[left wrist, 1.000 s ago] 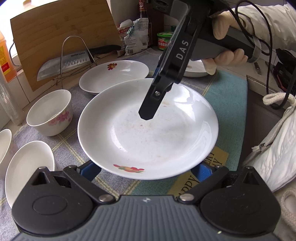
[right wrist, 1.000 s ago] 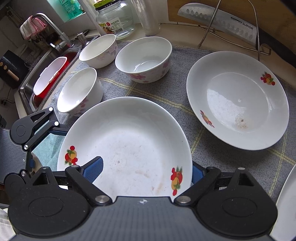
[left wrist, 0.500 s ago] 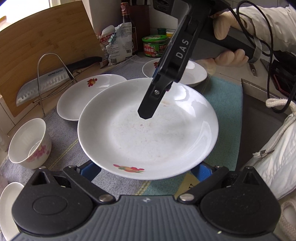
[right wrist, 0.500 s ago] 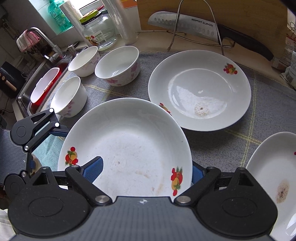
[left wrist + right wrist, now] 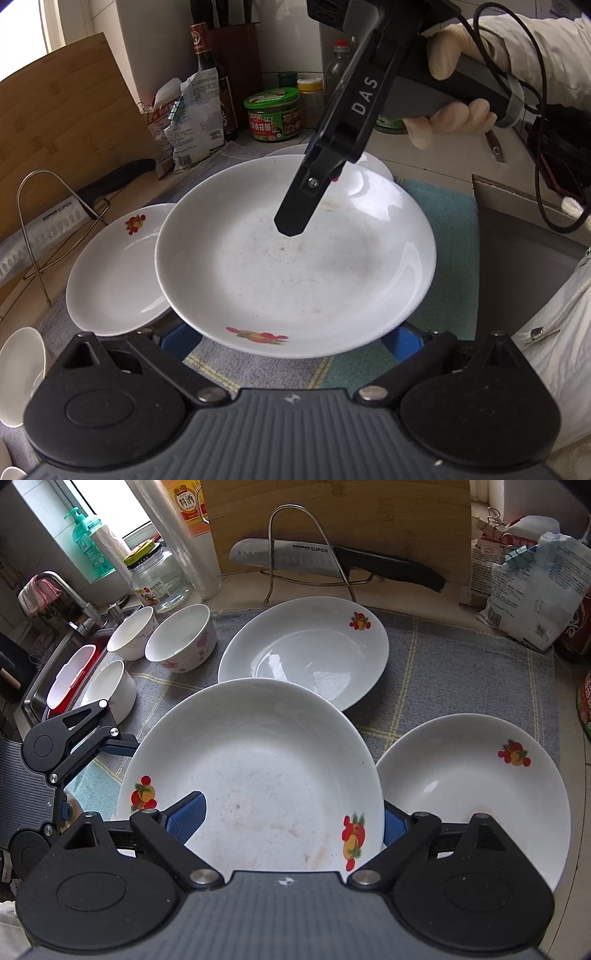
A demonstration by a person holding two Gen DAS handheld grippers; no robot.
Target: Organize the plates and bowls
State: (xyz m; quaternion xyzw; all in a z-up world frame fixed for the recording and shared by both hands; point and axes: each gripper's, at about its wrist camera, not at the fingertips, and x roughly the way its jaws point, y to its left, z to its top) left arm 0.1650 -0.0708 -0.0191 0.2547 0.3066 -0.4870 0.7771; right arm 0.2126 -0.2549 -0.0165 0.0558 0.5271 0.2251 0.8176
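We hold the fruit-print plate (image 5: 258, 760) w/ both grippers: right gripper (image 5: 293, 818) spread wide, clamping its rim; left gripper (image 5: 291, 338) likewise. Plate's above the grey mat (image 5: 461, 664).

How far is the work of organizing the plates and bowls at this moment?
Done: nothing looks stacked yet. In hand: one stained plate is held above the mat between the left gripper and right gripper, each with its jaws at the plate's rim. Left: two more plates, the far plate and the near plate, lie apart on the mat, and three bowls stand separately by the sink.
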